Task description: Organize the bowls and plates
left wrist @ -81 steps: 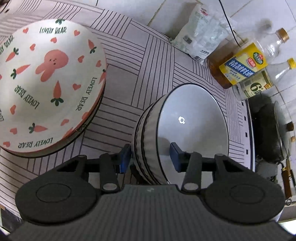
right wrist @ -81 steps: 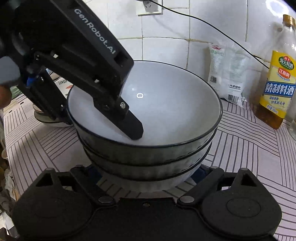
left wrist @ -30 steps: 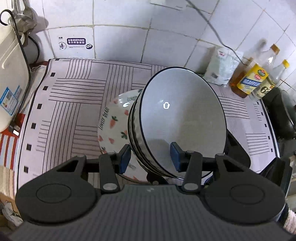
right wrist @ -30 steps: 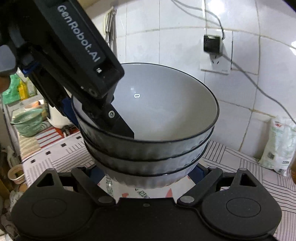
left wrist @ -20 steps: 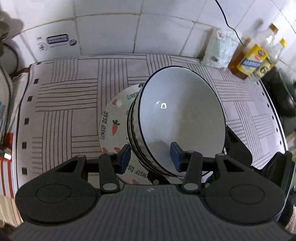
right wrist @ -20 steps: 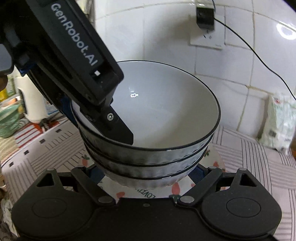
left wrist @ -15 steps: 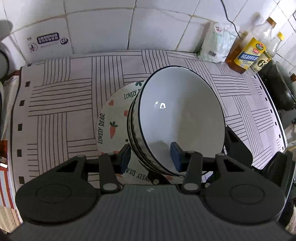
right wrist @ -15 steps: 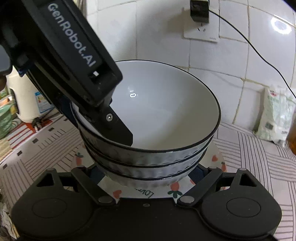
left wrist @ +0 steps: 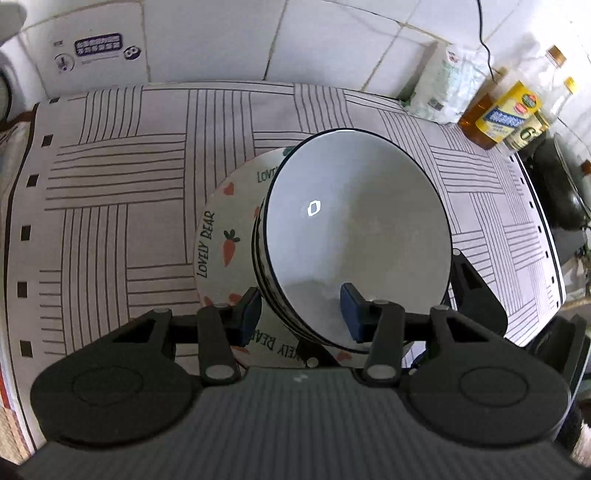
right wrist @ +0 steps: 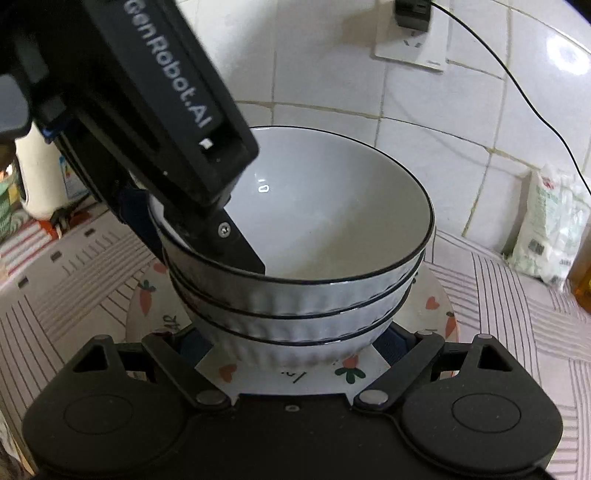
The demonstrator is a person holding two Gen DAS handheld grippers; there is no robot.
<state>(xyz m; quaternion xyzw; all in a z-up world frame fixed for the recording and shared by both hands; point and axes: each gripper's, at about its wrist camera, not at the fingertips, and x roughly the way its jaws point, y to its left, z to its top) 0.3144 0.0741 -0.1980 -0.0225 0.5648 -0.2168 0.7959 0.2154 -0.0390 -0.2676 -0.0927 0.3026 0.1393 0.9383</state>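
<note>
The stack of bowls (left wrist: 354, 236) has come down from the air onto the carrot plate (left wrist: 218, 240) at frame centre. Left gripper (left wrist: 301, 312) jaws clamp its rim; right gripper (right wrist: 288, 345) jaws cradle its base. Glazed, heavy, breakable: hold rim and base.

A white tiled wall (left wrist: 221, 40) stands behind the counter, with a sticker (left wrist: 98, 46) on one tile. A cloth with dark line patterns (left wrist: 122, 192) covers the counter. A socket with a black plug (right wrist: 413, 18) sits high on the wall, and a black cable (right wrist: 517, 81) hangs from it.
</note>
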